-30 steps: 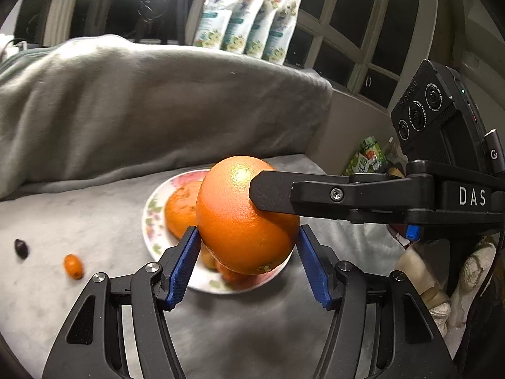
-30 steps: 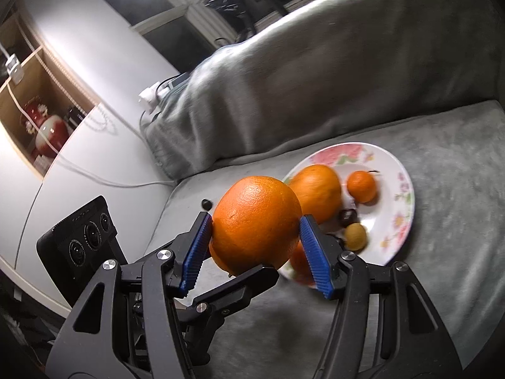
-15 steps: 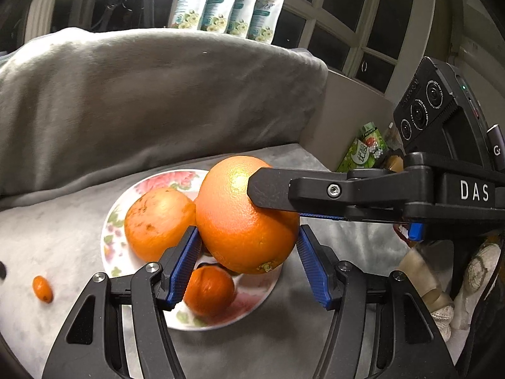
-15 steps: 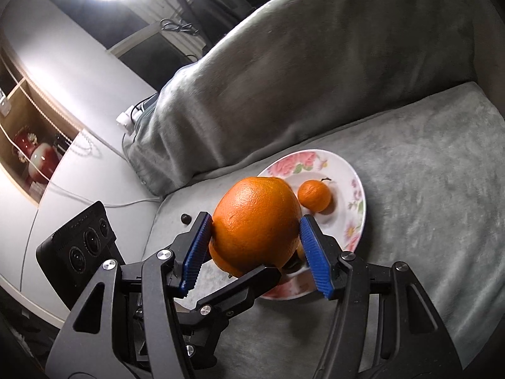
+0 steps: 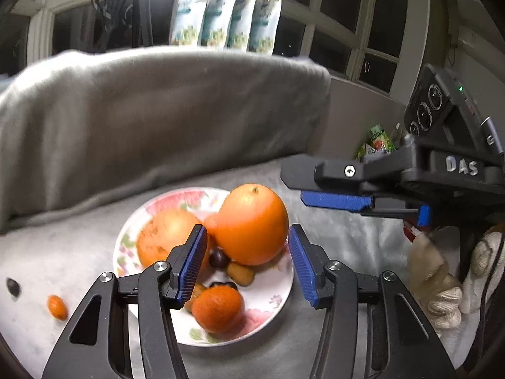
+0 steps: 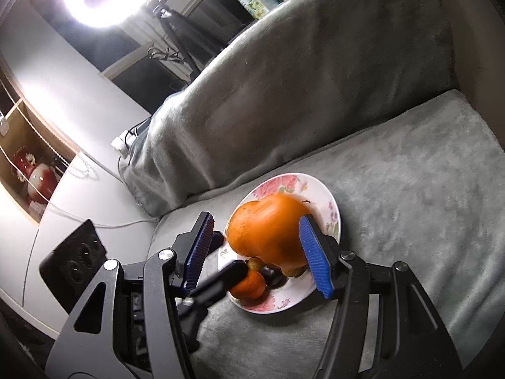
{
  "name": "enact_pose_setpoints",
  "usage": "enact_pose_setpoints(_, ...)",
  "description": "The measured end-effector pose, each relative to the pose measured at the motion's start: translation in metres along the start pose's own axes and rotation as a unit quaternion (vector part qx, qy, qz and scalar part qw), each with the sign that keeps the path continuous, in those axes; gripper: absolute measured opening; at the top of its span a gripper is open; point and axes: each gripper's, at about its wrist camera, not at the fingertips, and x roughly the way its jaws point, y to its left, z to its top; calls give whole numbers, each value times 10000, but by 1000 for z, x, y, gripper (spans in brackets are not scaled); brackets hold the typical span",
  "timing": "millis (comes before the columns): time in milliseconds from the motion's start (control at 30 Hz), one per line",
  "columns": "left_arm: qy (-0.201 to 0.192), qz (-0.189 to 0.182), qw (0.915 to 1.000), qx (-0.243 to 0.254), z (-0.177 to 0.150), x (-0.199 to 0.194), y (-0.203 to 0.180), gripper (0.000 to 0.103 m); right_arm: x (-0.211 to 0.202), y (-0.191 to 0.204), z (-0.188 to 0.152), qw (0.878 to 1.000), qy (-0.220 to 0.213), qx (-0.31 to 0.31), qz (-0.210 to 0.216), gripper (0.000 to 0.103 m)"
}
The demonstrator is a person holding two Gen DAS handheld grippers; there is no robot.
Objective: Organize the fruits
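The big orange (image 5: 252, 224) lies on the plate (image 5: 271, 309), at its far side, stem end up, leaning on the other fruit there. Left of it on the plate sits a paler orange (image 5: 164, 237). A mandarin (image 5: 217, 309) lies at the plate's near edge. Between these are a dark plum (image 5: 218, 258) and a small brownish fruit (image 5: 241, 273).

The left gripper (image 5: 246, 230) hangs over the plate's near side. Its jaws have just been closing and stand at a middling gap. The big orange sits just past the tips; neither pad presses on it, and a gap shows at the left pad.

The right gripper (image 6: 255, 219) reaches over the plate from the right. Its jaws are parted wider than the big orange. One pad looks close to the fruit's side and the other is clear of it, so it grips nothing; motion blur hides whether the near pad touches.

Left of the plate, on the grey blanket (image 5: 157, 110), lie a kumquat (image 5: 57, 307) and, farther out, a dark fruit (image 5: 12, 285), both well apart from the plate.
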Motion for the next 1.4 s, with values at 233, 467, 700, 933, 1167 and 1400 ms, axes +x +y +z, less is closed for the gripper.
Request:
enact_pose_setpoints(233, -104, 83, 9999, -44, 1, -14, 9, 51, -4, 2, -4, 10000, -77, 6, -60, 61)
enact_pose_setpoints(467, -180, 177, 9996, -90, 0, -26, 15, 55, -7, 8, -11, 9995, -122, -150, -240, 63)
enact_pose_setpoints(700, -248, 280, 9993, -72, -4, -38, 19, 68, -12, 20, -18, 9974, -283, -400, -532, 84)
enact_pose_setpoints(933, -312, 307, 9990, -125, -6, -49, 26, 72, -13, 31, -23, 9940, -355, -618, -826, 85)
enact_pose_setpoints(1167, -346, 290, 9989, -139, -15, -55, 34, 74, -13, 42, -31, 9887, -550, -890, -1073, 85)
enact_pose_setpoints(1400, -322, 415, 9984, -226, -20, -62, 49, 74, -7, 59, -41, 9848, -667, -1160, -1106, 86)
